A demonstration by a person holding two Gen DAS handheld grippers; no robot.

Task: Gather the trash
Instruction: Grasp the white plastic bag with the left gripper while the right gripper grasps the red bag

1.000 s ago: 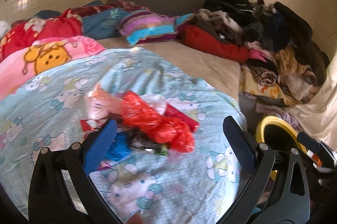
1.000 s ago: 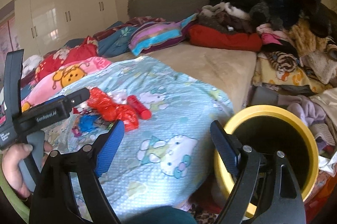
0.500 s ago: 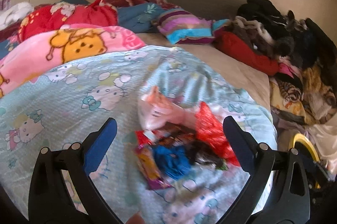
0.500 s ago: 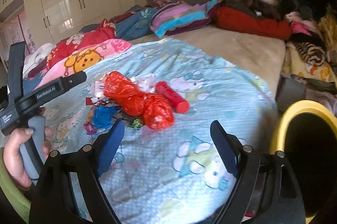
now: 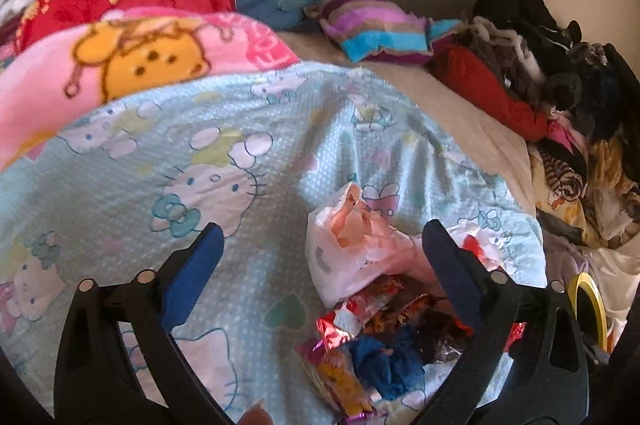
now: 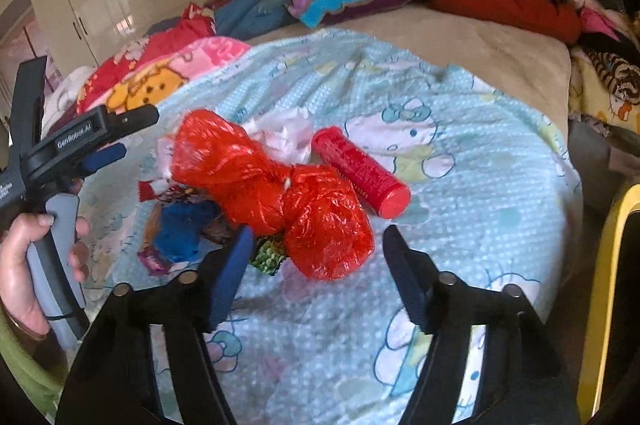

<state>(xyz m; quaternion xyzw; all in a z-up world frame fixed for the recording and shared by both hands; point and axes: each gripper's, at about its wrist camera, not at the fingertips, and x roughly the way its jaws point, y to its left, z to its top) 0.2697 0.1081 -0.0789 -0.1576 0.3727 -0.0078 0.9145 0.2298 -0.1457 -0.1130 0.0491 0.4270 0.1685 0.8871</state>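
Trash pile on light-blue cartoon blanket [image 6: 460, 129] on the bed. Right hand-held gripper [image 6: 316, 267] closing, jaws apart, red plastic bag [image 6: 280, 193] at 12 o'clock between the tips, not pressed. Red tube [image 6: 360, 171] at 1 o'clock beside bag. Left hand-held gripper [image 5: 320, 267] wide, closing slightly, white bag [image 5: 348, 257] and wrappers [image 5: 360, 321] between jaws, ungripped. Yellow bin [image 6: 604, 305] at 3 o'clock.
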